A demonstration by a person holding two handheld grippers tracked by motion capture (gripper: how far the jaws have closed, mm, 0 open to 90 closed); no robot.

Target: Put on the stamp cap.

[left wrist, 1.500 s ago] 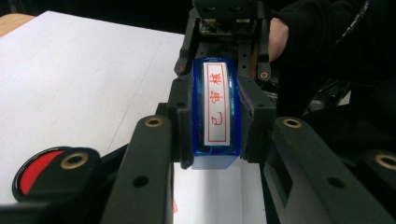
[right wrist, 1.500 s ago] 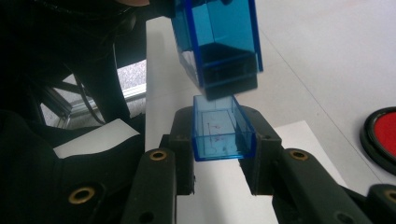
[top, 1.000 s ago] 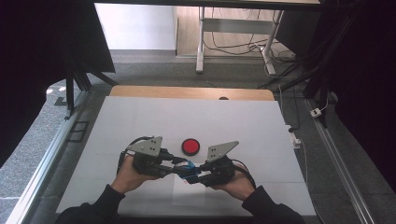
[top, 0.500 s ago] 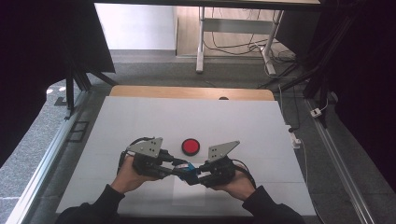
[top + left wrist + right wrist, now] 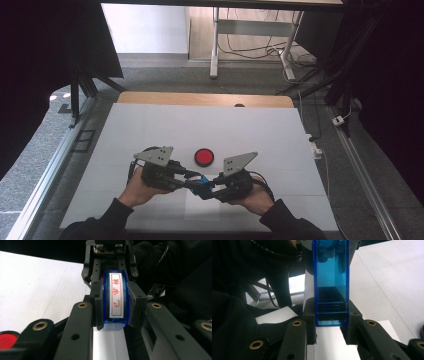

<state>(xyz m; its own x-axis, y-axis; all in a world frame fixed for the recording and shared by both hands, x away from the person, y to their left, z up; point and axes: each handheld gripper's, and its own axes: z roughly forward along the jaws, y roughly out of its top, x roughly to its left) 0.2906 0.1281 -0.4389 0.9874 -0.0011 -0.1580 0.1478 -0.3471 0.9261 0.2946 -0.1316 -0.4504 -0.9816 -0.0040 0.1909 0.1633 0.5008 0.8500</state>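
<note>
Blue translucent plastic forms the body of the stamp (image 5: 201,183), which is held above the white bench (image 5: 150,130) at the 6 o'clock side of the high view, between the two hands. The left hand-held gripper (image 5: 192,178) is clamped on one end of the stamp, and the right hand-held gripper (image 5: 207,186) is clamped on the other end, so that the two sets of jaws meet tip to tip over it.

In the left gripper view, the stamp (image 5: 116,298) is seen pressed between both black pads (image 5: 97,303); a white label with red characters in a red frame is carried on its face. The right hand-held gripper (image 5: 108,260) is seen beyond, at 12 o'clock, closed on the far end.

In the right gripper view, the clear blue shell (image 5: 331,282) is seen gripped between the pads (image 5: 353,315), with a dark inner block visible through it.

A red round pad (image 5: 204,156) lies on the bench at 12 o'clock from the stamp, near but apart from both grippers.
</note>
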